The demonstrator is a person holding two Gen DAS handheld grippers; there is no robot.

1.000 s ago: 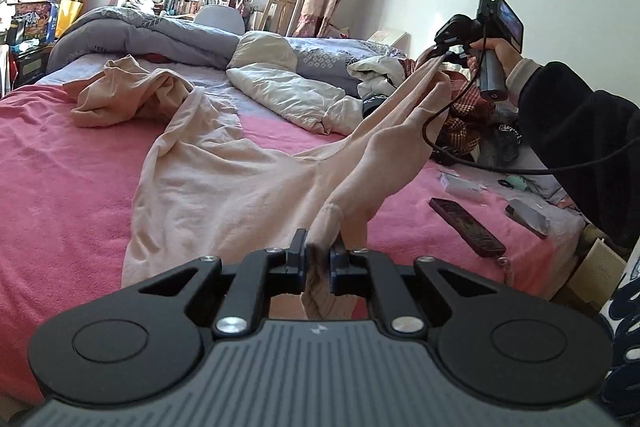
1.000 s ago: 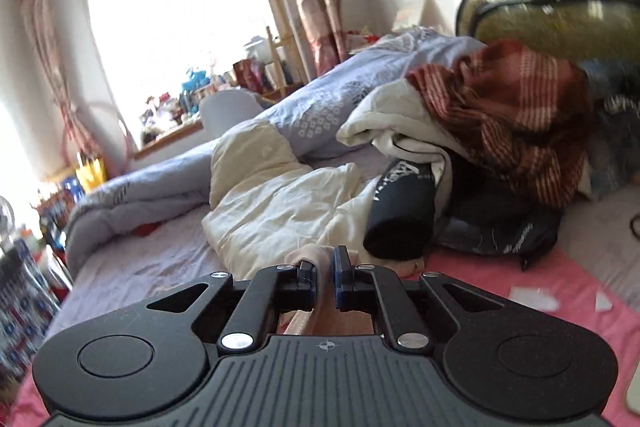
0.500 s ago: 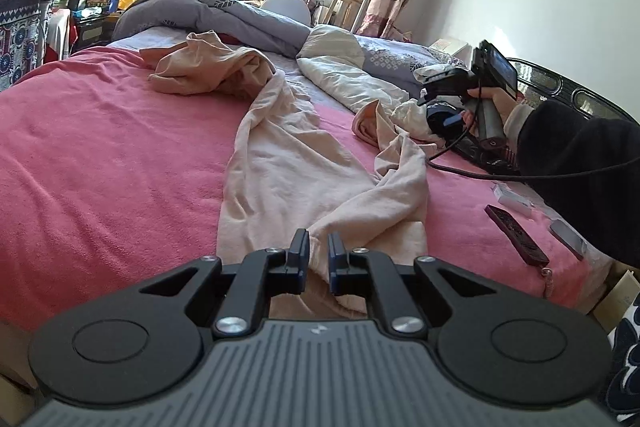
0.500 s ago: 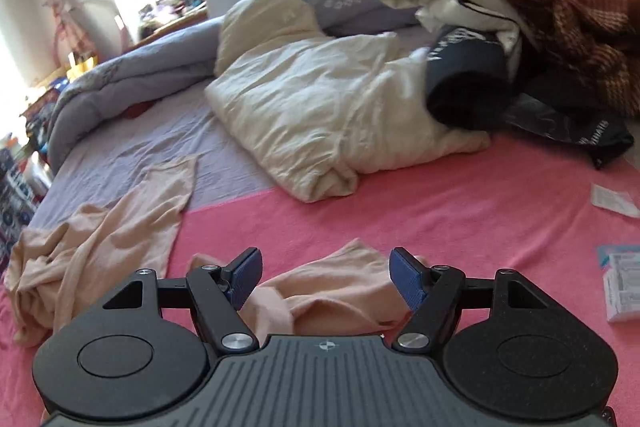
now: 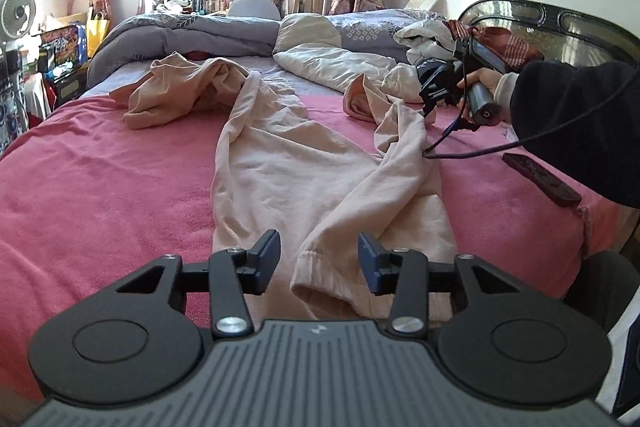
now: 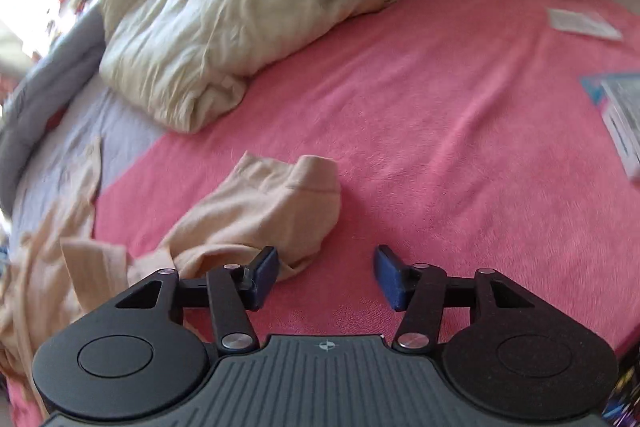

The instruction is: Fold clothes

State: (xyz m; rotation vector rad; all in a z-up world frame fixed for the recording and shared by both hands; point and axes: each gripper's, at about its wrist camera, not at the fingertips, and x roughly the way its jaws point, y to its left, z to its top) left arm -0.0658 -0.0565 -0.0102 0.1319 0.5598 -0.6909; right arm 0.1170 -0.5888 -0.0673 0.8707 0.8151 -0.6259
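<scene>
The pale peach cotton garment lies spread along the pink fleece bedspread, one sleeve draped across the body, its cuff between the left gripper fingers, which gape wide and hold nothing. Risk imo: that sleeve is twisted and bunched, so any fold over it could trap wrinkles. The right gripper hovers low by the other cuff, also spread wide and empty, tilted down toward the bed.

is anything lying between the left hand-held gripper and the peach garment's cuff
Nothing visible does. The left hand-held gripper is open, and the peach garment has its cuff lying right between the fingers on the pink bedspread.
</scene>
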